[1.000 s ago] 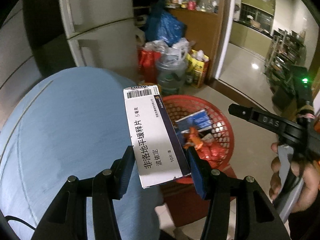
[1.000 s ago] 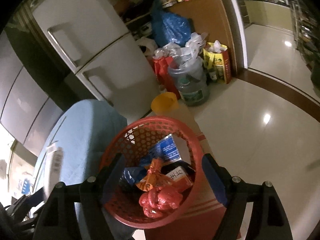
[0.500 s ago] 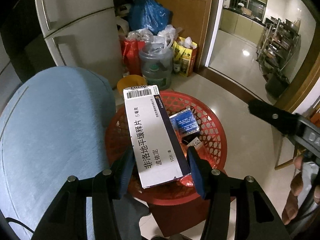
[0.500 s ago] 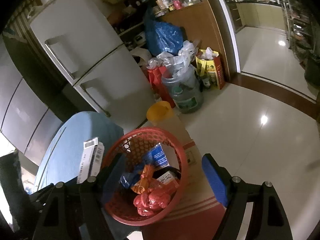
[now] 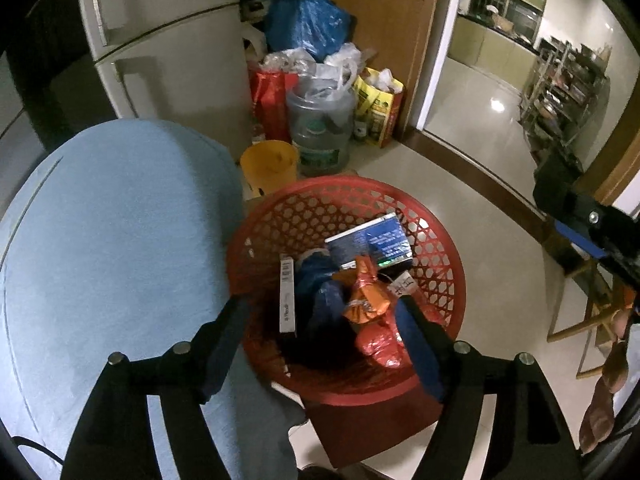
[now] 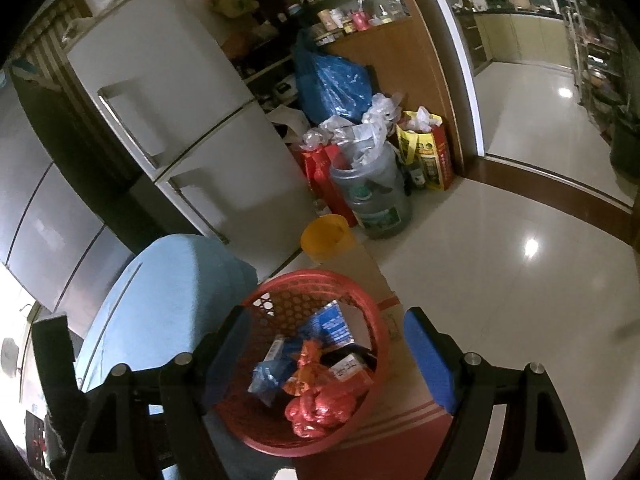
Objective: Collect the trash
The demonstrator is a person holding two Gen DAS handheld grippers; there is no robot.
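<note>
A red mesh basket holds trash: a blue box, an orange wrapper, a red bag and blue plastic. The white medicine box now stands on edge inside it, against the left wall. My left gripper hangs above the basket with its jaws opening and nothing between them. My right gripper is open and empty, higher up, looking down on the same basket and the white box. One of its fingers shows at the right of the left wrist view.
A table with a light blue cloth adjoins the basket on the left. Behind stand a yellow bucket, a water jug, bags and a white fridge. The basket rests on a cardboard box. A hand shows at the right.
The left gripper carried the white medicine box over the basket and let it go; the box dropped in. The right gripper rose, so the basket looks smaller.
</note>
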